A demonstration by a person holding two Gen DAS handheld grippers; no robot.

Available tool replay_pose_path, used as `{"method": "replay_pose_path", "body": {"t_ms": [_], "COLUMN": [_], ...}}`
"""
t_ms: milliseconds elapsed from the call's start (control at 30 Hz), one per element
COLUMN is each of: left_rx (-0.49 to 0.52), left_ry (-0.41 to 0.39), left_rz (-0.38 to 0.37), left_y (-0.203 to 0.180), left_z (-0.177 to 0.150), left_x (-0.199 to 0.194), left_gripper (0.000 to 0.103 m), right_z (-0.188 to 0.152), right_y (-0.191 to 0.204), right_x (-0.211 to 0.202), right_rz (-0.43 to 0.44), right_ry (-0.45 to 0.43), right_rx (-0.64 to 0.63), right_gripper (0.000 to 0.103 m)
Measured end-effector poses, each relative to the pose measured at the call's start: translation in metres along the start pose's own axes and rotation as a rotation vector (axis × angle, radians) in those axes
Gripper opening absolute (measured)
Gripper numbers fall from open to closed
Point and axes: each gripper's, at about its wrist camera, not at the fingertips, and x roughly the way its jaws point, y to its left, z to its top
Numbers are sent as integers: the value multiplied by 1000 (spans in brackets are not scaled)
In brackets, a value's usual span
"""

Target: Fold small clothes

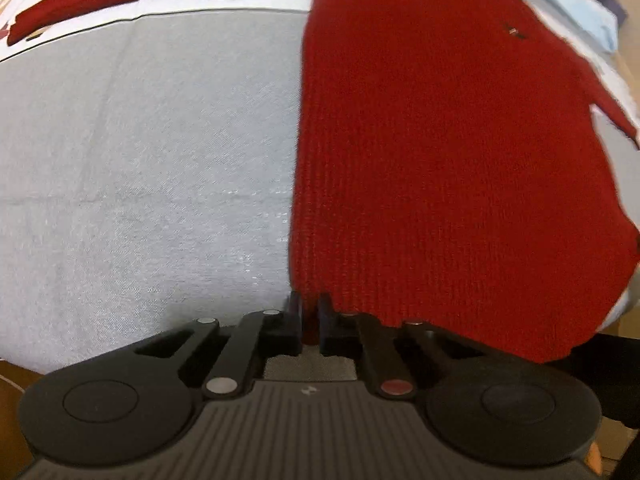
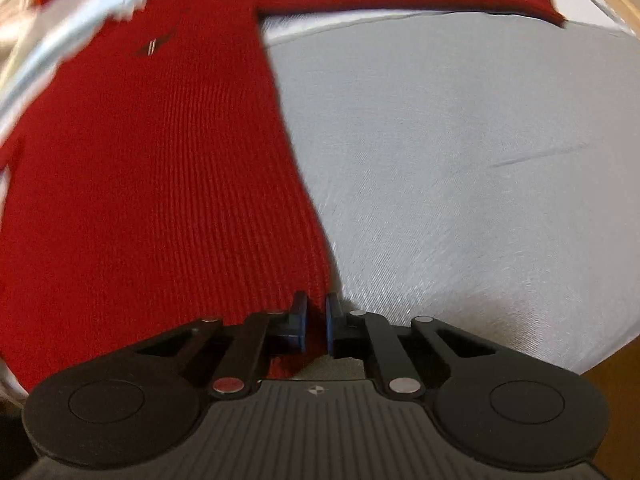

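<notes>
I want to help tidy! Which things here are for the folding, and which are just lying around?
For the folding:
red knit sweater
left gripper, pinching its hem
right gripper, pinching its hem

Just lying around:
grey cloth underneath
light blue fabric behind

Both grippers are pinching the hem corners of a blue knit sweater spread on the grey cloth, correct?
Not quite: the sweater is red, not blue, as both wrist views show. The rest holds: the left gripper and right gripper each pinch a hem corner, and it lies on the grey cloth.
</notes>
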Motion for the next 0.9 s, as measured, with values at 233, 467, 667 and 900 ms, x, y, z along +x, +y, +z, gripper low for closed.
{"method": "replay_pose_path", "body": {"t_ms": [233, 467, 667, 900], "left_rx": [27, 28, 165, 229], "left_ry": [22, -83, -64, 9], "left_rz": [-12, 15, -52, 29], "left_y": [9, 8, -18, -31], "left_z": [-15, -7, -10, -8], "left_x": [-8, -24, -15, 7], "left_gripper": [6, 11, 18, 23], "right_z": [-3, 1, -6, -17], "right_y": [-18, 9, 26, 45], "right_x": [-5, 7, 3, 27], "right_rz": [-12, -94, -45, -135], "right_ry": [10, -4, -45, 59], "right_rx": [42, -45, -154, -293], "right_gripper": [6, 8, 22, 34]}}
